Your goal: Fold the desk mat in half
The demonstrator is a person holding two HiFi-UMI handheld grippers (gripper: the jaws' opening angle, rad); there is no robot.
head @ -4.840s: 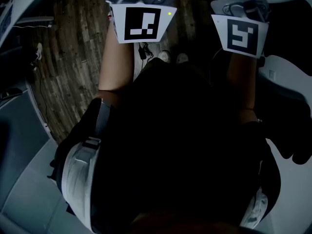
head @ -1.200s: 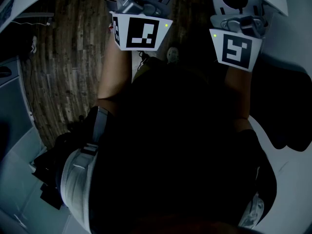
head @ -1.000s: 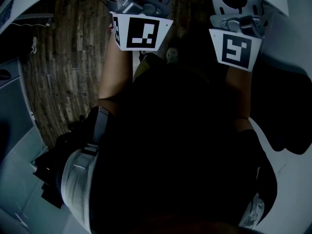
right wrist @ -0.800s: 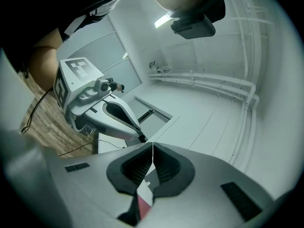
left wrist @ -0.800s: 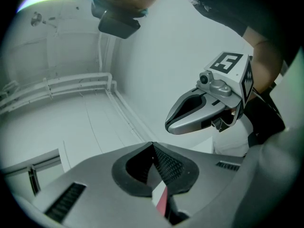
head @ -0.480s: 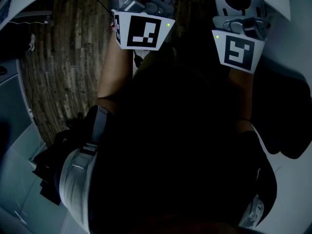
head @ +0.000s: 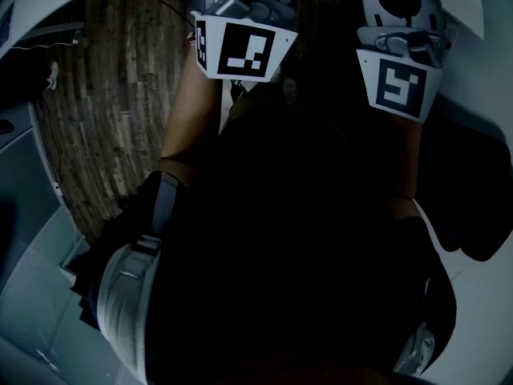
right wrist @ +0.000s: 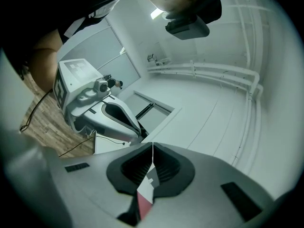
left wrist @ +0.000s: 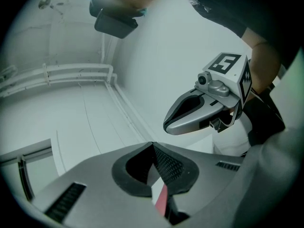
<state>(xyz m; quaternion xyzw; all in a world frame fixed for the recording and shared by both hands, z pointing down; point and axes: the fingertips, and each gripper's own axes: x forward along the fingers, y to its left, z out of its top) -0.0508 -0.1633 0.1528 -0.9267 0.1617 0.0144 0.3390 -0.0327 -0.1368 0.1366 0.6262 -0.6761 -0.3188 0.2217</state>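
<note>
- Left gripper view: the left gripper [left wrist: 153, 147] has its jaws pressed together at the tips, with nothing between the ribbed pads.
- Just to its right, and pointing the same way, the right gripper [left wrist: 171, 123] shows from the side. Its marker cube faces the camera and a bare forearm [left wrist: 266, 65] runs back from it.
- Both tools aim upward at a pale ceiling. White pipes [left wrist: 71, 72] cross it ahead of the left tool, and a dark head-mounted camera [left wrist: 116, 20] hangs overhead.
- Right gripper view: the right gripper [right wrist: 152, 148] is likewise closed tip to tip and carries nothing.
- Head view: the two tools are held close in front of the person's dark clothing [head: 304, 239], side by side but apart.
- Wooden floor [head: 104, 95] lies below and outward of the left tool.
- A white surface [head: 481, 79] lies outward of the right tool, with a dark patch [head: 469, 191] on it. I cannot tell whether that patch is the desk mat, and neither tool touches it.
</note>
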